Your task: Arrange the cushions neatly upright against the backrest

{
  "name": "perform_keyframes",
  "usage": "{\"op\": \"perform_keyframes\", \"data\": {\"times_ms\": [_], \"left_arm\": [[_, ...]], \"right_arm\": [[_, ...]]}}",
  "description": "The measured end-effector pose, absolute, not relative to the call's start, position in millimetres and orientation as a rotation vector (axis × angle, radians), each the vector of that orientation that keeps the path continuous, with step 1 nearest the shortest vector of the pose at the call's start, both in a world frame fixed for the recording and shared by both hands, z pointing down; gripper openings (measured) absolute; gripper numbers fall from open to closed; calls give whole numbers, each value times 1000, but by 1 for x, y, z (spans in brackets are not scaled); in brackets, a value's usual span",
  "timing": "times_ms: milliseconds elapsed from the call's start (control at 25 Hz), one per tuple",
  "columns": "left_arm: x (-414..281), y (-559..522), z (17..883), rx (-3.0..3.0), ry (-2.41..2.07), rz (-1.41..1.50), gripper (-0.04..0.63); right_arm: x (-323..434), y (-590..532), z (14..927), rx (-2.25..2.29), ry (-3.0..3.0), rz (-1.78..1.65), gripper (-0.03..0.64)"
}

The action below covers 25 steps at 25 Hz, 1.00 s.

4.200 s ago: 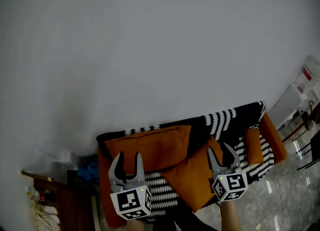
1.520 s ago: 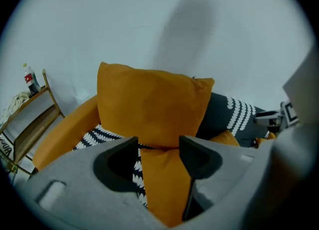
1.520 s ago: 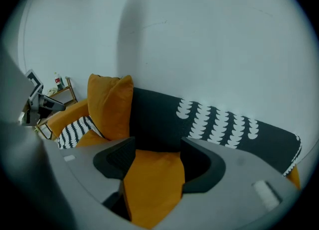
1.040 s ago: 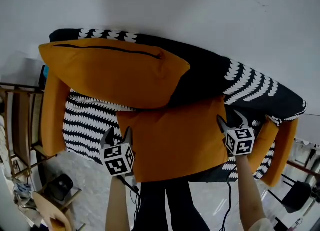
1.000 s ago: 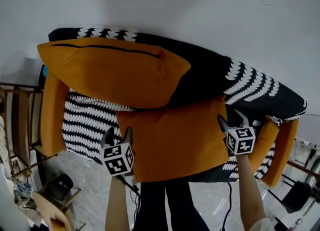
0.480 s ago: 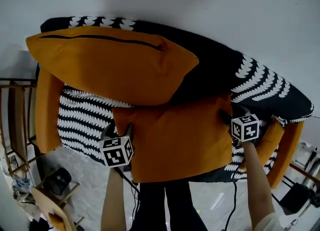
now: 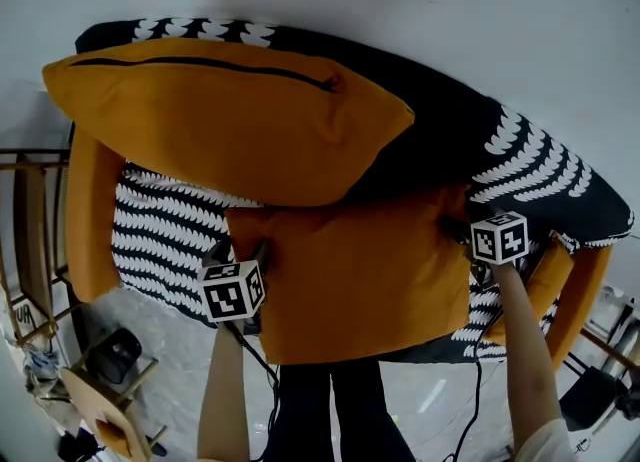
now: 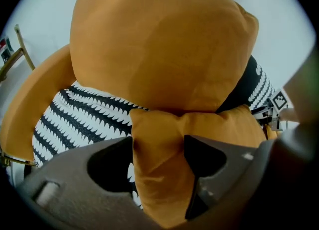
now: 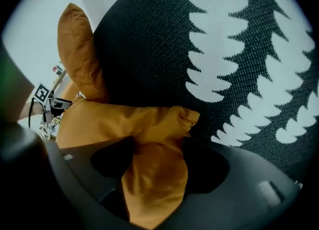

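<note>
A small orange cushion point(image 7: 350, 270) lies flat on the sofa seat point(image 7: 160, 240), partly under a big orange cushion point(image 7: 220, 110) that leans on the black-and-white backrest point(image 7: 450, 140). My left gripper point(image 7: 240, 253) straddles the small cushion's near left corner point(image 8: 159, 174). Its jaws point(image 8: 158, 142) have just been opening and stand wide, with the corner between them. My right gripper point(image 7: 462, 230) is at the cushion's right corner point(image 9: 159, 174). Its jaws point(image 9: 159, 143) have also been opening, with the crumpled corner between them.
Orange armrests point(image 7: 90, 210) point(image 7: 580, 290) close off both ends of the sofa. A wooden frame point(image 7: 30, 250) and a chair point(image 7: 100, 410) stand on the glossy floor at the left. The person's legs point(image 7: 330, 410) are against the seat's front edge.
Both grippers have come down from the cushion's sides onto its two corners, and their jaws have widened. The big cushion has not moved.
</note>
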<state>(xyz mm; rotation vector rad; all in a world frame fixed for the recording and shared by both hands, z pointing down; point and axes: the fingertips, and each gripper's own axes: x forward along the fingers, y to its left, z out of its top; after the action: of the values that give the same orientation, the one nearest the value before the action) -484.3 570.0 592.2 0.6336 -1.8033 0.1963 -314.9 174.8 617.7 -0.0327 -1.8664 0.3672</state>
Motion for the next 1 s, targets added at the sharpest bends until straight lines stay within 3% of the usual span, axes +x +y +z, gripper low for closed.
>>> {"op": "perform_keyframes", "data": {"times_ms": [280,680,1000], "left_arm": [[-481,569,599,646,-1765,157,326],[-471,559,594,709,-1745,231,175],[-456,563,571,762,-1724,333,95]], "right_arm": [[-315,182,618,-67,-1857,385,296],[-314,197,609,-72,-1860,262,159],[-301,204,578,-22,-1910,195,98]]}}
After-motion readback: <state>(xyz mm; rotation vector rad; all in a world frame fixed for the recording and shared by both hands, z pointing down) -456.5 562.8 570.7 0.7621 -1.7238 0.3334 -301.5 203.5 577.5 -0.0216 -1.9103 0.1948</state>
